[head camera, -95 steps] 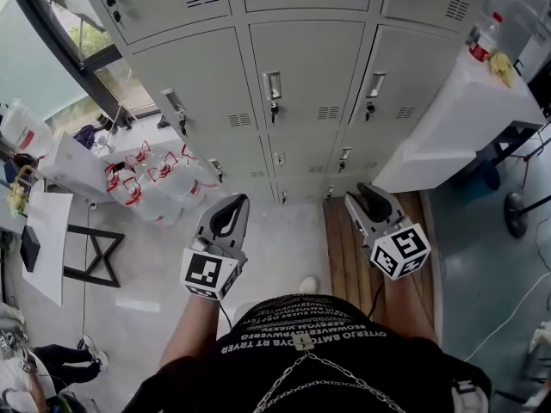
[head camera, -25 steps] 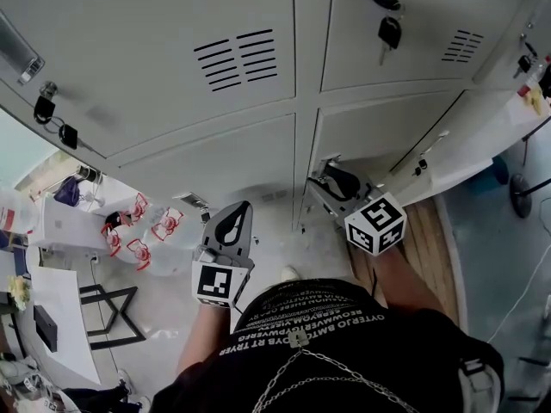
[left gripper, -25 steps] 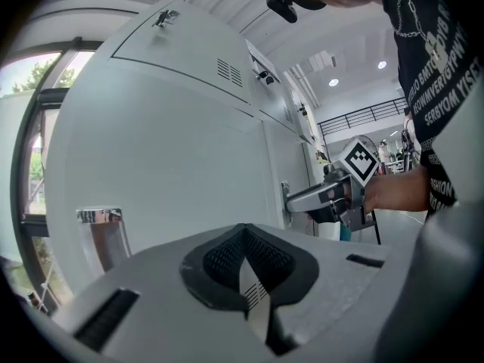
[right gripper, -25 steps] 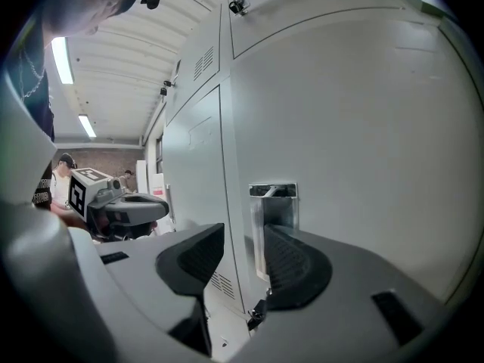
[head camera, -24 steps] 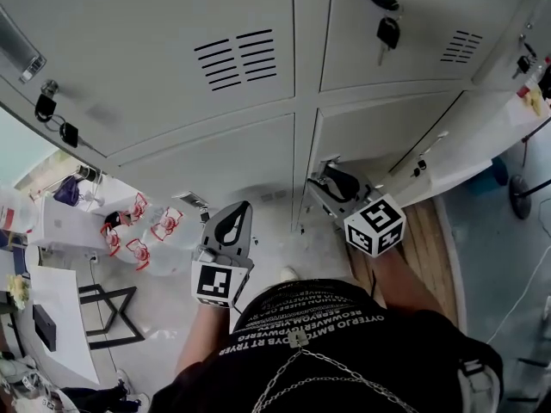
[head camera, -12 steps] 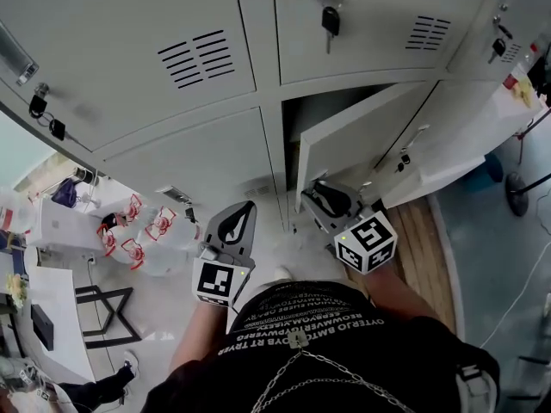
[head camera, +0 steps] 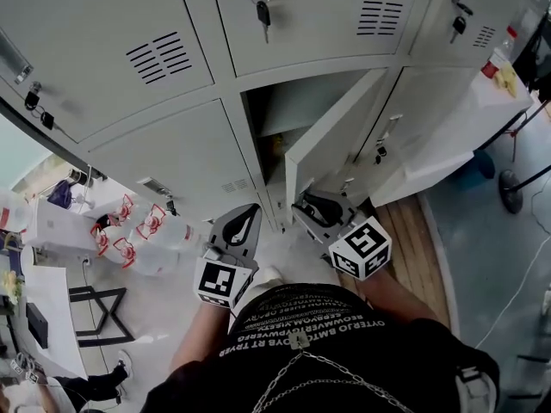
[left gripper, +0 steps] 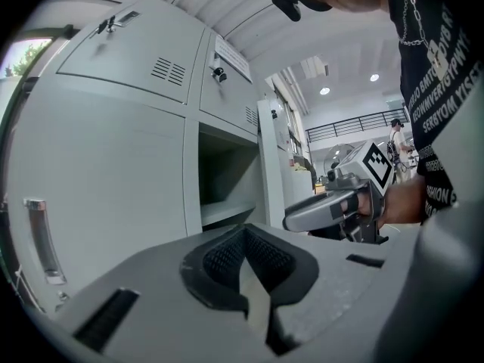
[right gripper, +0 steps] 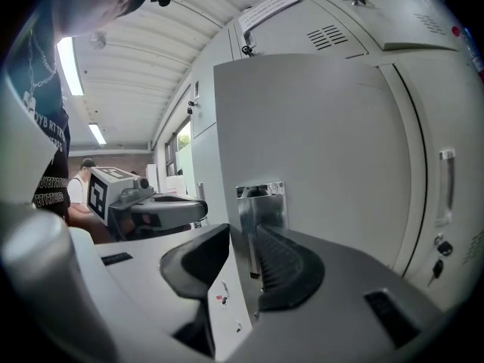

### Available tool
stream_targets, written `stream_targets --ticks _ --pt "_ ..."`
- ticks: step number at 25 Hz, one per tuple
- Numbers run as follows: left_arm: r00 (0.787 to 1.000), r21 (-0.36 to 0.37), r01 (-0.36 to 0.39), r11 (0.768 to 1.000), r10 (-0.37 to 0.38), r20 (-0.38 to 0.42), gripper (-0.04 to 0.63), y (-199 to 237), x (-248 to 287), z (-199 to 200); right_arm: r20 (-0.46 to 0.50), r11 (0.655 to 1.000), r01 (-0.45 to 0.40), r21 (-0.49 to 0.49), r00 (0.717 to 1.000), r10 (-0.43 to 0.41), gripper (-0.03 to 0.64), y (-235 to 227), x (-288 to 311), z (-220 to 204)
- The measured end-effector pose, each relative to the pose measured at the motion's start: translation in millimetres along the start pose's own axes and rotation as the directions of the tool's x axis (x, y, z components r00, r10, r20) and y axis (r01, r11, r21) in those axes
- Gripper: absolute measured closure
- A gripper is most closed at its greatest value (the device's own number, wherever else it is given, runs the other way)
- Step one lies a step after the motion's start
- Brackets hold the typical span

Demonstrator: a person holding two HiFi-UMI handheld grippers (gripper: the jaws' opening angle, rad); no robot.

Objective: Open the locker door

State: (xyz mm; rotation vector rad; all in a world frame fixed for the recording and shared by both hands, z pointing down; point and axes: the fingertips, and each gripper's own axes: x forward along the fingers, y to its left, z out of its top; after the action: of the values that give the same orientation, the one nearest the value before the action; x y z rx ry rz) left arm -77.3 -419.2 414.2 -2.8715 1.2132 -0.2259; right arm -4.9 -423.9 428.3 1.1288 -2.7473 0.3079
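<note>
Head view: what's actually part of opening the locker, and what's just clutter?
Job: locker door, open; its metal handle; right gripper, jaws just eased wider, door edge between them.
Clutter: water jugs; white table; key in the upper locker; left gripper, empty.

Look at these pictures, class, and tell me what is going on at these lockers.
A person stands at grey lockers with tongs in each hand. The right tongs grip the edge of one locker door by its metal handle; their jaws have just eased slightly wider. The door stands partly open, showing a shelf inside. The left tongs are shut, empty and held alongside.
</note>
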Motion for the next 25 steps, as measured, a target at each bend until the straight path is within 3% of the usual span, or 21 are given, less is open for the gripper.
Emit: stream_targets --ticks 16,25 --pt "0.999 -0.015 -0.047 0.999 0.047 -0.001 0.598 -89.7 -15.3 0.5 0.006 1.000 -0.012 -0.021 1.000 0.012 0.491 -11.3 -95.9 -21.0" --pt "0.994 -0.035 -0.112 0.993 0.112 -0.005 0.598 -128.6 -40.2 -6.6 0.012 0.999 0.050 -0.005 0.999 -0.050 0.476 -33.5 -146.6 -32.0"
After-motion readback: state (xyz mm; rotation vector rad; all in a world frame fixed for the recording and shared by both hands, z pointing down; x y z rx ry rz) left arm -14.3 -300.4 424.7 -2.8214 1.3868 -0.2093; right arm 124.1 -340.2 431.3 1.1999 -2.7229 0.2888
